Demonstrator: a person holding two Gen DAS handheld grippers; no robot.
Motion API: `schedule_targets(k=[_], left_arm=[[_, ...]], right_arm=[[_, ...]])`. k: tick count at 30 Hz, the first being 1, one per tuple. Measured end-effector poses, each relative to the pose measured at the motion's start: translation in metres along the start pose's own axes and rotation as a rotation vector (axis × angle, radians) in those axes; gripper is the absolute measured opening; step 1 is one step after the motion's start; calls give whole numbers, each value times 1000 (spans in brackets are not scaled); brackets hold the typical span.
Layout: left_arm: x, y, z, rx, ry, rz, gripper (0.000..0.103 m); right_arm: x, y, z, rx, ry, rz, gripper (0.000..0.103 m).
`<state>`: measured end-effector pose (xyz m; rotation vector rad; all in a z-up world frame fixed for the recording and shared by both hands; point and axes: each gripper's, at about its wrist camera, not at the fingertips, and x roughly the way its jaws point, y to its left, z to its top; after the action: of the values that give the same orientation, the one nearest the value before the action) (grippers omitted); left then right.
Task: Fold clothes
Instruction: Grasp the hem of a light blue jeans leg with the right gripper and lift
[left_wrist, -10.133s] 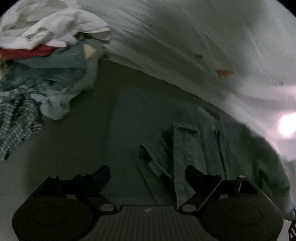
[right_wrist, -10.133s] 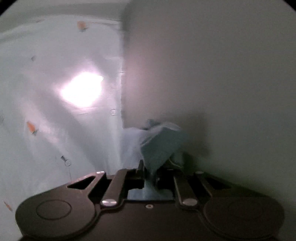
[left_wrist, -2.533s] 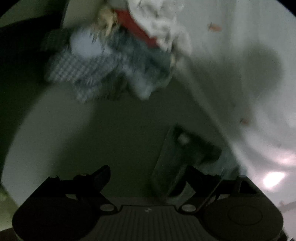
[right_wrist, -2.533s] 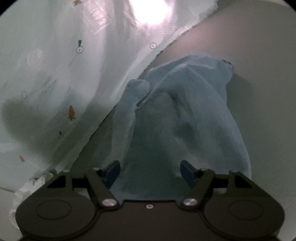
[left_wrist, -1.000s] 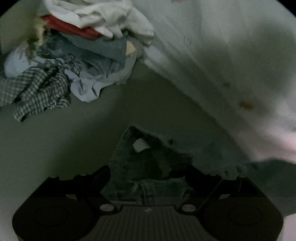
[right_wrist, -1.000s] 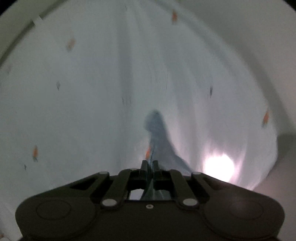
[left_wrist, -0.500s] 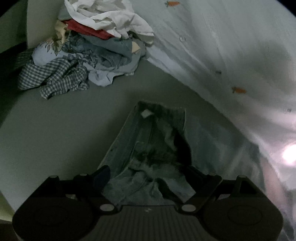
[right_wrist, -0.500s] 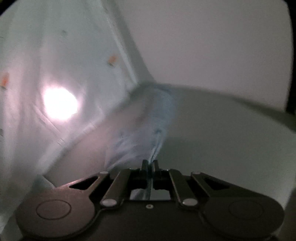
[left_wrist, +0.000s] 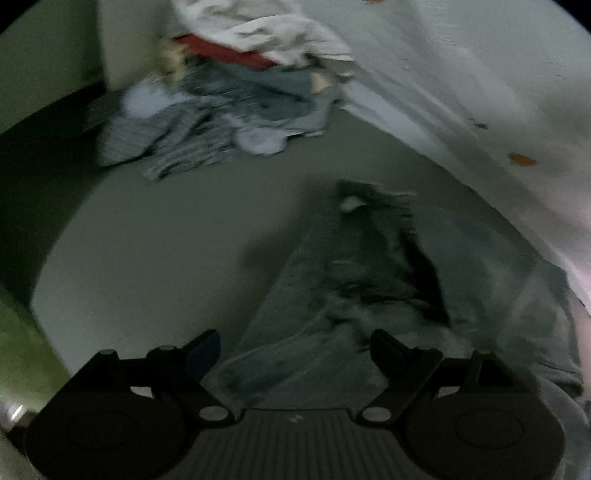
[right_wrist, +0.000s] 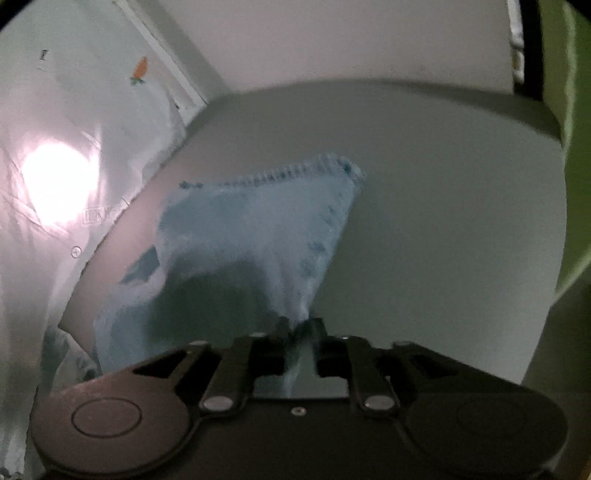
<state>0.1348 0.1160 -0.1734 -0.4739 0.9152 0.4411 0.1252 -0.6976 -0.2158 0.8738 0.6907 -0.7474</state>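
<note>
Between the fingers of the right gripper (right_wrist: 301, 326) a thin fold of the light blue garment (right_wrist: 251, 229) runs back toward the camera body. The jaws have just been opening and now stand slightly parted, with the cloth in the narrow gap; whether the pads press on it cannot be told from this view. From that fold the garment spreads forward and to the left over the grey tabletop (right_wrist: 443, 206), its far stitched hem lying across the surface and its left side reaching toward the white sheet (right_wrist: 55, 240). That sheet carries small printed motifs, one orange, and a bright glare patch. A green surface (right_wrist: 569, 147) borders the table on the right.

The left gripper (left_wrist: 295, 347) is spread wide, and its fingers hold nothing. It hangs over the near end of the same garment (left_wrist: 351, 295), which in this dim view reads grey-blue and lies rumpled on the tabletop (left_wrist: 166, 240), with a small pale tag near its far edge. The right fingertip overlaps the cloth in the picture; contact cannot be confirmed. The left fingertip is over bare table, just beside the garment's edge.

Well apart from the garment, at the far left corner of the table, sits a heap of unfolded clothes (left_wrist: 221, 103): checked fabric at the front, blue-grey pieces in the middle, a red item and white cloth on top. The white sheet (left_wrist: 480, 92) runs along the right side, touching the heap's right edge. The view is blurred.
</note>
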Motion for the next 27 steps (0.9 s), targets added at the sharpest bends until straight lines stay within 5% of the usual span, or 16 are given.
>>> schedule_targets(k=[4,10,13,18,20,23,27], left_arm=[[-2,41,-12,-155,16,-55,88],[10,77,-32,-447,76,-329,89],[20,67,-34,-455,93,-393,89],[32,43,-33,-354,117,-333,86],[34,37,-32,-342,127,-331,65],[35,35,-27,-344,131,-328,47],[27,32,-19,-364,93,-308,23]], right_arm=[[4,-13,-13,112,13,46,39],[8,-20,-30,281,26,112,48],[14,-16,-33,324,27,135,50],[27,-12,-30,340,27,126,52],[29,-9,-28,329,23,125,52],[30,1,-23,272,17,126,41],[22,11,-20,217,3,139,10]])
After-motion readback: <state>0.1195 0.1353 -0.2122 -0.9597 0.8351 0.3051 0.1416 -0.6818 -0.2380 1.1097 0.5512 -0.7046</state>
